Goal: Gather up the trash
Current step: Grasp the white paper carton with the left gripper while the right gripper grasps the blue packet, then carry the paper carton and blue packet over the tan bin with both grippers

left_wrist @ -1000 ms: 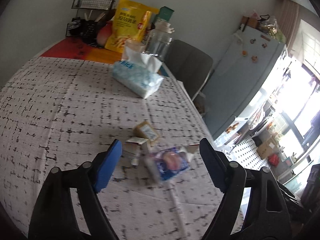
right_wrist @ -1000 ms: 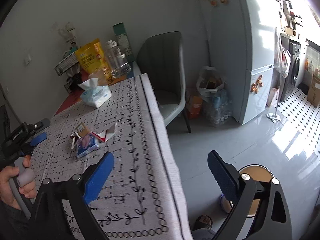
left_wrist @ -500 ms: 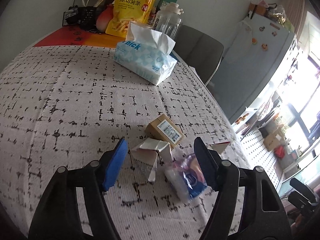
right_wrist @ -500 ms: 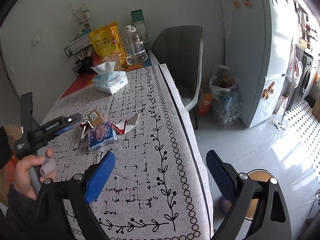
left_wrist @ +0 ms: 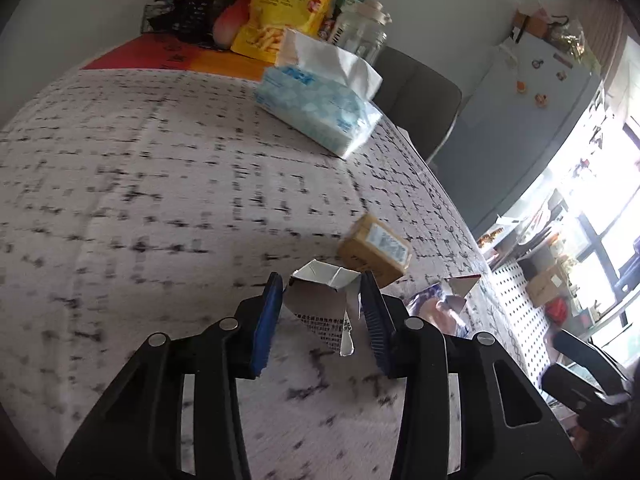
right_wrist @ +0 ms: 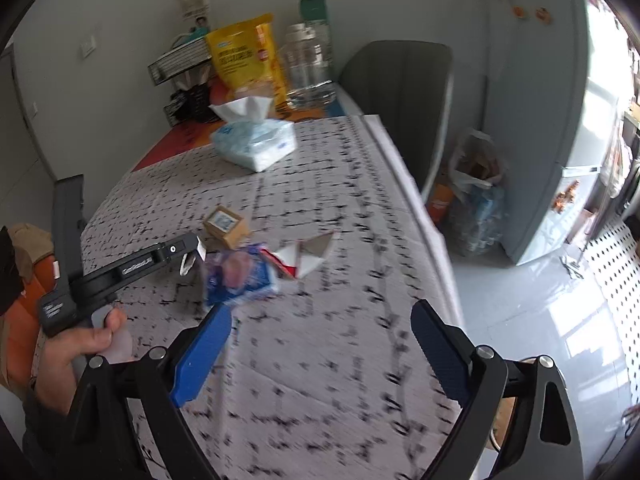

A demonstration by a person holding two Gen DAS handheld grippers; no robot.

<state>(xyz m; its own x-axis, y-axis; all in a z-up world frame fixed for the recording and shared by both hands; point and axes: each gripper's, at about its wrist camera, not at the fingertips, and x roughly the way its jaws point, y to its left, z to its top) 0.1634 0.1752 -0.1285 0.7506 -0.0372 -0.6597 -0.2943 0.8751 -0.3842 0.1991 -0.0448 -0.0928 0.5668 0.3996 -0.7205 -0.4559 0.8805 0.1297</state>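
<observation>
Under both claws spreads the counter, covered in a white cloth with black dashes; past its far edge from the right claw stand a grey chair and a pale fridge. Well ahead of the left claw lies a blue tissue pack with a white sheet sticking up, and beyond that a yellow snack bag and a clear jar at the wall. Left claw points down at the trash cluster, jaws closing around a small torn white carton with a silver inside; carton sits between the blue pads, both pads look right at its sides, firm pinch hard to confirm through blur. Just ahead and right of that claw, a small brown box with a white label, close to the carton. Further right of it, a blue snack wrapper, partly hidden behind the finger, and a torn white-and-red triangular scrap. Right claw hovers spread wide above the counter with nothing between the pads; the blue wrapper lies just ahead of its left finger, the triangular scrap ahead centre, the brown box beyond. A hand grips the left claw's handle at that view's left edge.
</observation>
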